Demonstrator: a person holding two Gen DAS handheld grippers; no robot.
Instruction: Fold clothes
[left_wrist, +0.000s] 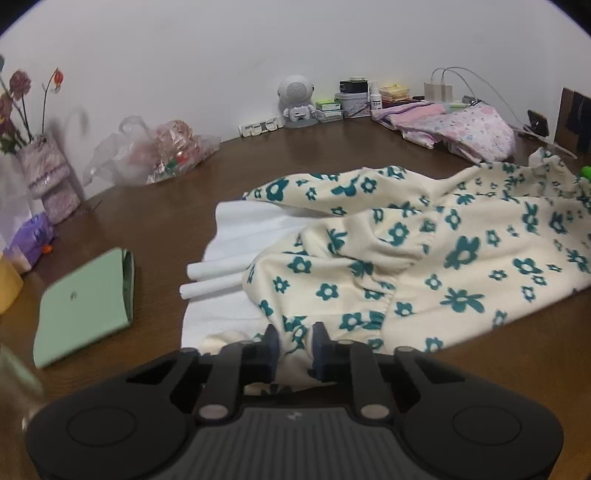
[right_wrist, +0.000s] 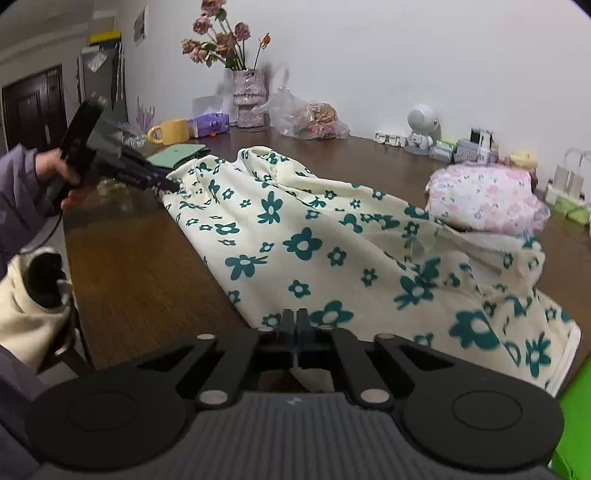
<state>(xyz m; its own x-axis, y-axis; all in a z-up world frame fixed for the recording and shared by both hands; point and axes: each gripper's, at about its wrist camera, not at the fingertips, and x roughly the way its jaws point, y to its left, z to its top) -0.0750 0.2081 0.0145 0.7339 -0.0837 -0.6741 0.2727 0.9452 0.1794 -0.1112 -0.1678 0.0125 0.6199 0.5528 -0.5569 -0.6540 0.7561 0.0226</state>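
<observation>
— Where is the dress (right_wrist: 332, 240) lying?
— It's lying across the counter (right_wrist: 140, 266). My left gripper (left_wrist: 294, 338) and right gripper (right_wrist: 297, 321) are each pinching its near edge, jaws narrow.

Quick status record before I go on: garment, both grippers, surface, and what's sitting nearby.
garment: cream floral garment with teal flowers, spread rumpled across the table, not yet folded
left gripper: jaws around a bunched edge of the garment, a gap between them
right gripper: jaws shut on the garment's near edge
surface: brown wooden table
under garment: white cloth, partly covered
nearby: green wallet, folded pink clothes, yellow mug, flower vase
</observation>
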